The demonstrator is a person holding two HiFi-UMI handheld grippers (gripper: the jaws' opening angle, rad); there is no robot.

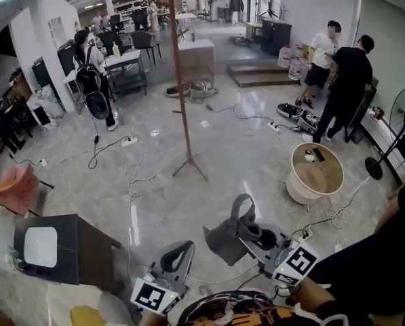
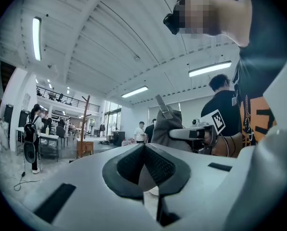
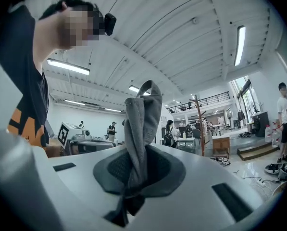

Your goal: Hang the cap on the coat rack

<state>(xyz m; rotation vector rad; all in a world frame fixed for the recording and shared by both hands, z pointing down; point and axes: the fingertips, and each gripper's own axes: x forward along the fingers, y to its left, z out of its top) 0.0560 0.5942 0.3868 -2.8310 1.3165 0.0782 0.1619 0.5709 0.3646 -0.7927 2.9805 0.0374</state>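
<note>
Between the right gripper [image 3: 141, 154] fingers, its own view showed the grey cap [image 3: 143, 119] clamped. The left gripper [image 2: 143, 147] fingers met, empty. Head view alone showed the coat rack [image 1: 182, 80] base, well apart, on glossy grey floor [image 1: 243, 161].

Glossy grey marble floor [image 1: 222, 141], cables [image 1: 131, 175] strewn across. Round wooden tub [image 1: 316, 175] stood toward floor's right edge, pedestal fan [image 1: 402, 107] near. White ribbed ceiling [image 2: 109, 42] carried strip lights [image 2: 36, 37].
</note>
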